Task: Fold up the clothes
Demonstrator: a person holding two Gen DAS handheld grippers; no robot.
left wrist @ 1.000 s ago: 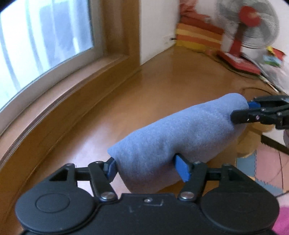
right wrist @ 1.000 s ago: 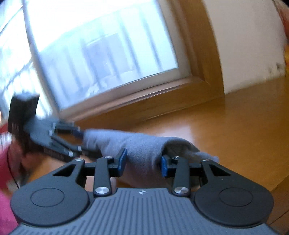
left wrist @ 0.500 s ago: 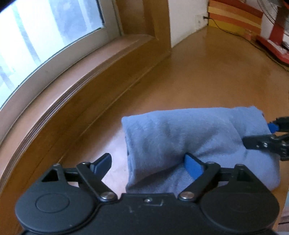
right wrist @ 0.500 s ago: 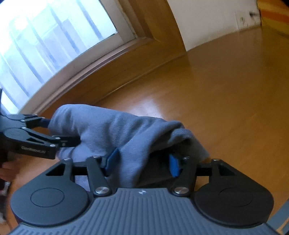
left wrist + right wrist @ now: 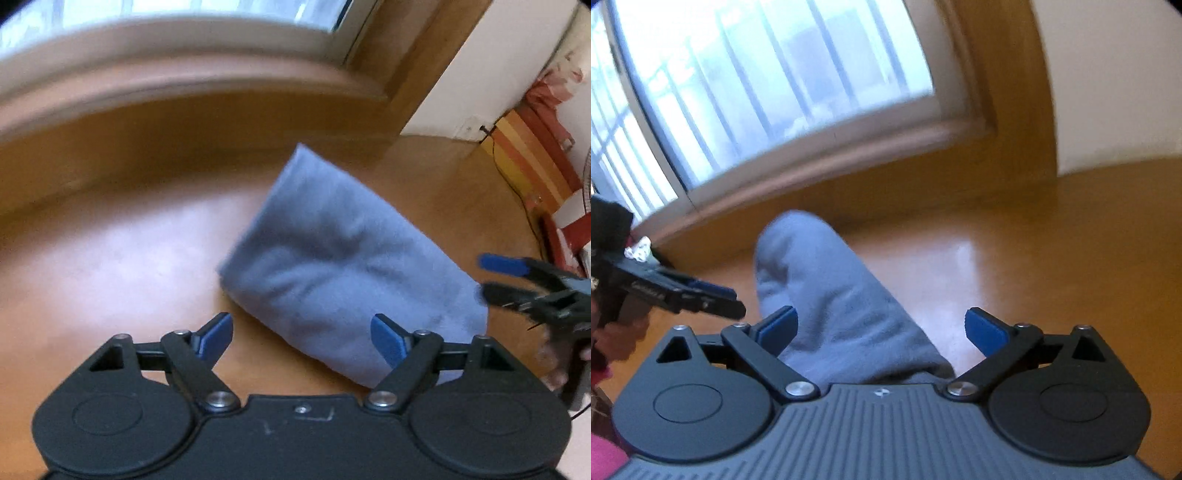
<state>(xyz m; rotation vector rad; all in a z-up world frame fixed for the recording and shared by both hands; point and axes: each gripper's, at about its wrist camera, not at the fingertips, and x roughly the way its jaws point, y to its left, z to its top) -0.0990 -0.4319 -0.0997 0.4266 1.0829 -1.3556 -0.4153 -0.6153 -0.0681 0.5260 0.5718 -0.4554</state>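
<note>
A folded grey-blue garment lies as a thick bundle on the wooden floor below the window sill. My left gripper stands open just in front of its near edge, blue pads spread wide, holding nothing. The right wrist view shows the same garment running away between the spread pads of my right gripper, which is open too. Each gripper shows up in the other's view: the right gripper at the bundle's right end, the left gripper at its left side.
A window with a wooden sill runs along the far side. By the white wall at right are striped cushions, a cable and part of a red fan base. A hand holds the left gripper.
Both grippers have opened and let go of the garment, which was lifted between them a second ago and now rests on the floor. Both have drawn back a little.
</note>
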